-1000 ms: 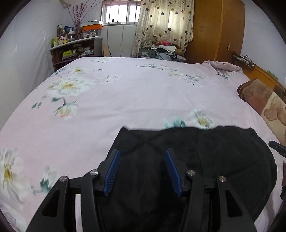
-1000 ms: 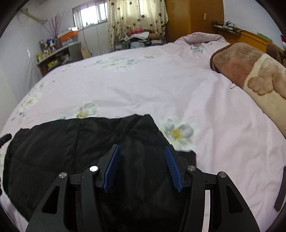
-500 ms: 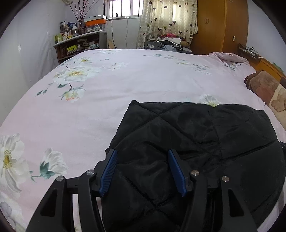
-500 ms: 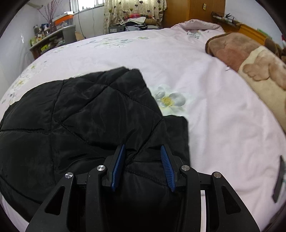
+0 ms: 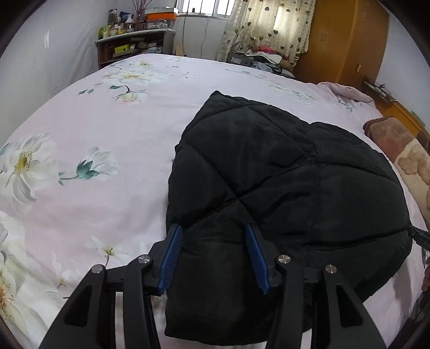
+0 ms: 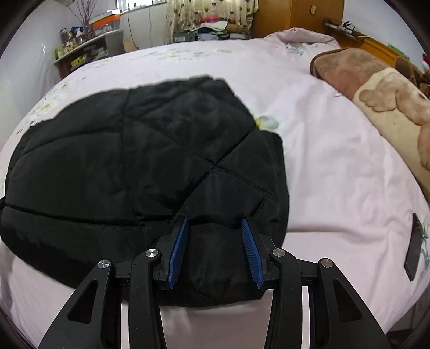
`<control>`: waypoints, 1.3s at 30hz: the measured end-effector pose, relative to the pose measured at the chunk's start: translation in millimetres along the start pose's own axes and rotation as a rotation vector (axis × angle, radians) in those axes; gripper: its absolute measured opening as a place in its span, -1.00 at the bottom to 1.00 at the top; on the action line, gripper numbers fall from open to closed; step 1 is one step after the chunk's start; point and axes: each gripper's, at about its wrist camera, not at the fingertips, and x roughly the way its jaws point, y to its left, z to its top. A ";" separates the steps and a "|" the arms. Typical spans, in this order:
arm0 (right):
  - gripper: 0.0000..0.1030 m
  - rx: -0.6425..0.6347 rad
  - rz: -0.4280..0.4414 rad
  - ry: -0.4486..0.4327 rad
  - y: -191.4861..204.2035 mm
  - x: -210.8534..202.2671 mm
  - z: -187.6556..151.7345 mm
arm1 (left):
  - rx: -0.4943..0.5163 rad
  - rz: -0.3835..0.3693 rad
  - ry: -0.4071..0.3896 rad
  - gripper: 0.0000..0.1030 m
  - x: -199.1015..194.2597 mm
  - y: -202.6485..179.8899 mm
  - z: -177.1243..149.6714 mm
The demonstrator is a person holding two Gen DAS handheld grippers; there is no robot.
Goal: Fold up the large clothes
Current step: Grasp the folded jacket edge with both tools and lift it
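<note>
Two grippers sit over one black quilted jacket point(image 5: 290, 171), which lies folded on a pink floral bedsheet point(image 5: 102, 128), nearer the front edge of the bed; the left gripper point(image 5: 213, 231) has its blue-padded fingers point(image 5: 170, 257) spread apart with the padded fabric bulging up between them, gripping nothing; the right gripper point(image 6: 213, 222) likewise stands parted over the jacket's point(image 6: 134, 161) near right corner, its blue pads point(image 6: 250, 252) well apart and the cloth loose between them; a diamond pattern of stitched seams crosses the upper layer; in the left wrist view the garment's far corner points toward the curtained window point(image 5: 266, 24); a brown and cream plush blanket point(image 6: 376, 86) lies at the right side of the bed, apart from the jacket; a dark flat phone-like object point(image 6: 415, 244) rests on the sheet point(image 6: 322, 161) to the right of the jacket; a cluttered shelf point(image 5: 134, 45) stands against the far wall, beside a wooden wardrobe point(image 5: 346, 40).
</note>
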 end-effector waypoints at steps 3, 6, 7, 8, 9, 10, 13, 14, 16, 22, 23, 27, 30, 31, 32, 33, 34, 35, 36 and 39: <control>-0.18 -0.011 -0.008 0.006 0.9 1.9 3.5 | 0.014 0.016 0.006 0.00 3.2 -4.8 1.6; -0.18 -0.018 -0.011 0.007 1.1 2.4 2.1 | 0.018 0.017 0.011 0.00 5.0 -5.8 3.1; -0.18 -0.018 -0.011 0.007 1.1 1.6 2.1 | 0.019 0.017 0.012 0.00 2.9 -4.8 2.4; -0.18 -0.017 -0.011 0.008 0.5 1.1 2.1 | 0.022 0.019 0.013 0.00 2.6 -4.5 2.5; -0.18 -0.016 -0.012 0.009 0.7 0.4 2.1 | 0.025 0.021 0.015 0.00 1.4 -5.7 3.8; -0.18 -0.016 -0.013 0.011 1.6 -1.3 1.2 | 0.026 0.024 0.017 0.00 -0.7 -6.4 4.9; -0.18 -0.015 -0.017 0.018 2.4 -7.0 1.2 | 0.025 0.022 0.014 -0.01 -12.9 -8.8 8.2; -0.18 -0.014 -0.018 0.020 1.9 -10.1 1.1 | 0.028 0.019 0.007 -0.01 -19.1 -9.9 9.0; -0.18 -0.006 -0.010 0.007 1.4 -21.4 -0.6 | 0.039 0.010 -0.017 -0.02 -33.6 -12.4 8.1; -0.17 0.020 0.050 -0.052 -2.0 -57.2 -19.3 | 0.006 -0.021 -0.082 -0.02 -67.5 -5.4 2.7; -0.15 0.025 0.053 -0.053 -2.5 -58.9 -21.2 | -0.001 -0.025 -0.082 -0.02 -68.5 -3.0 2.6; -0.10 0.037 0.052 -0.056 -6.7 -56.0 -20.4 | -0.021 0.005 -0.069 -0.02 -56.7 9.6 8.8; -0.10 0.031 0.054 -0.068 -4.9 -51.7 -10.9 | -0.050 0.008 -0.055 -0.05 -41.3 18.1 17.1; -0.10 0.025 0.053 -0.070 -5.4 -49.0 -8.0 | -0.052 0.010 -0.048 -0.14 -33.6 19.6 19.6; -0.10 0.018 0.050 -0.071 -3.6 -46.2 -4.5 | -0.055 0.005 -0.038 -0.18 -26.8 19.7 22.7; -0.10 0.017 0.049 -0.071 -2.8 -42.5 -0.7 | -0.058 -0.013 -0.029 -0.21 -19.6 19.1 25.4; -0.10 0.020 0.054 -0.070 -3.1 -39.2 2.2 | -0.056 -0.040 -0.018 -0.21 -12.4 16.7 27.4; -0.10 0.026 0.059 -0.067 -4.1 -34.8 4.5 | -0.049 -0.060 -0.006 -0.21 -3.7 12.5 29.2; -0.10 0.036 0.053 -0.061 -6.0 -27.8 7.7 | -0.040 -0.066 0.008 -0.21 3.4 8.0 29.4; -0.10 0.056 0.028 -0.014 -13.5 -6.9 8.3 | -0.043 -0.085 0.041 -0.21 22.6 0.6 27.7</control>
